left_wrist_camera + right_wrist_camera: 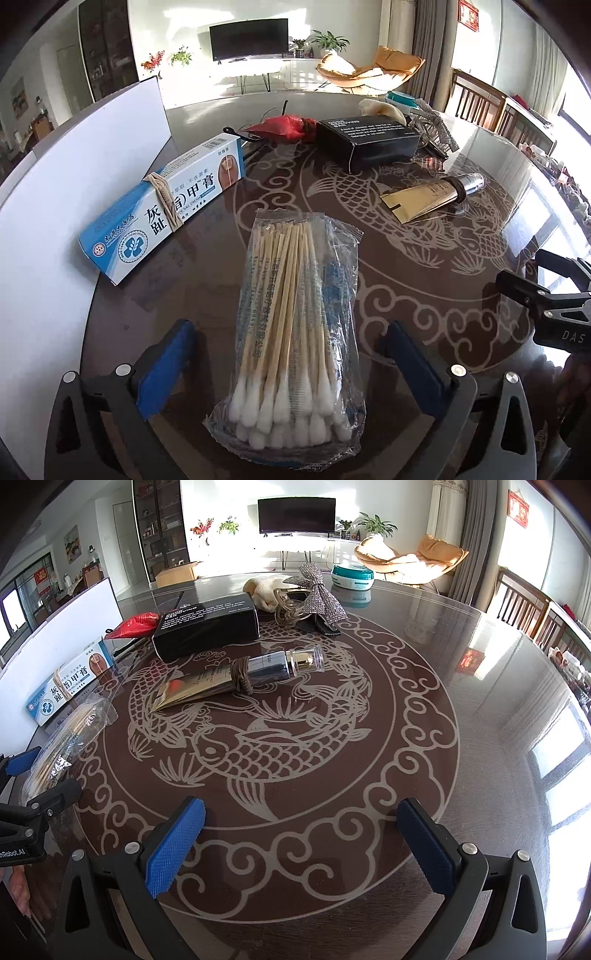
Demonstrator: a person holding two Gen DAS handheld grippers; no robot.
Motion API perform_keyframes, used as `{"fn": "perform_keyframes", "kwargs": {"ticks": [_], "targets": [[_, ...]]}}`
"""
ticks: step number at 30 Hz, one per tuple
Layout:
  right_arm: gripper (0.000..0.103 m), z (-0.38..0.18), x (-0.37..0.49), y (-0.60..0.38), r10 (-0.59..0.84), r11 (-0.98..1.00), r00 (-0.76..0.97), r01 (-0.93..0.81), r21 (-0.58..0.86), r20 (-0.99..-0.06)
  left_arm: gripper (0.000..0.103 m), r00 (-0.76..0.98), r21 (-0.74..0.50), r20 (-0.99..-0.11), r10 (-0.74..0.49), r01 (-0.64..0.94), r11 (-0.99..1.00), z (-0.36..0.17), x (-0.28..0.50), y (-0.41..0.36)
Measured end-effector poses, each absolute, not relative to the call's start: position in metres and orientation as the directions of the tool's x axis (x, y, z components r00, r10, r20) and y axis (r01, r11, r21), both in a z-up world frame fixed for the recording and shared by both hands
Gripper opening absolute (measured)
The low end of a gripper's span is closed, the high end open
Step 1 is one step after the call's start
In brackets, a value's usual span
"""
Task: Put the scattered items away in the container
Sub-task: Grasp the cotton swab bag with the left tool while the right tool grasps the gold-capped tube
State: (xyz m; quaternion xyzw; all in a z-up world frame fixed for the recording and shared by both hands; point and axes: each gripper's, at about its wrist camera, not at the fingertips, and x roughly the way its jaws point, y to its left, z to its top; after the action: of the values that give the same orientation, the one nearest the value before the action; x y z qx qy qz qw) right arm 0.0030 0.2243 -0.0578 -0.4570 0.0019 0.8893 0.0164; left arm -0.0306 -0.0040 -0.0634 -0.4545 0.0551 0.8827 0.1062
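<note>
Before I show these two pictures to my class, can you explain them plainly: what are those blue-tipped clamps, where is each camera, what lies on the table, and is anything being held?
They are two hand-held grippers, each with a fisheye camera looking along its fingers. In the left view, the left gripper stands open around a bag of cotton swabs lying on the table, not yet pinching it. In the right view, the right gripper is open over bare table. Also lying there: a blue and white cream box, a black box, a gold tube and a sparkly bow. Nothing is held.
</note>
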Motion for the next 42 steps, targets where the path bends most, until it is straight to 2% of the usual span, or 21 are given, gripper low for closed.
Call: {"fn": "perform_keyframes", "kwargs": {"ticks": [19,22,27,32,37,40,42], "targets": [[0.103,-0.054,0.008,0.224,0.001,-1.0,-0.588,-0.02,0.014,-0.809,0.103,-0.568,0.001,-0.812,0.133,-0.231,-0.973,-0.06,-0.027,-0.004],[0.103,-0.049,0.004,0.239,-0.076,-0.995,-0.607,-0.005,0.099,-0.791,0.103,-0.568,0.002,-0.812,0.133,-0.231,-0.973,-0.06,-0.027,-0.003],[0.103,-0.01,-0.033,0.286,0.008,-0.995,-0.711,-0.075,0.065,-0.703,0.103,-0.568,0.001,-0.812,0.133,-0.23,-0.973,-0.06,-0.027,-0.003],[0.103,-0.024,-0.115,0.314,0.043,-0.995,-0.588,-0.102,0.021,-0.808,0.103,-0.568,0.001,-0.812,0.133,-0.23,-0.973,-0.06,-0.028,-0.003],[0.103,-0.046,-0.127,0.291,-0.02,-0.998,-0.527,0.063,-0.016,-0.849,0.103,-0.568,0.001,-0.812,0.133,-0.23,-0.973,-0.06,-0.028,-0.003],[0.103,-0.052,-0.101,0.268,-0.099,-0.974,-0.484,0.225,-0.014,-0.869,0.103,-0.568,0.001,-0.812,0.133,-0.23,-0.973,-0.06,-0.028,-0.003],[0.103,-0.051,-0.078,0.261,-0.095,-0.96,-0.483,0.277,-0.049,-0.871,0.103,-0.568,0.001,-0.812,0.133,-0.23,-0.973,-0.06,-0.027,-0.003]]}}
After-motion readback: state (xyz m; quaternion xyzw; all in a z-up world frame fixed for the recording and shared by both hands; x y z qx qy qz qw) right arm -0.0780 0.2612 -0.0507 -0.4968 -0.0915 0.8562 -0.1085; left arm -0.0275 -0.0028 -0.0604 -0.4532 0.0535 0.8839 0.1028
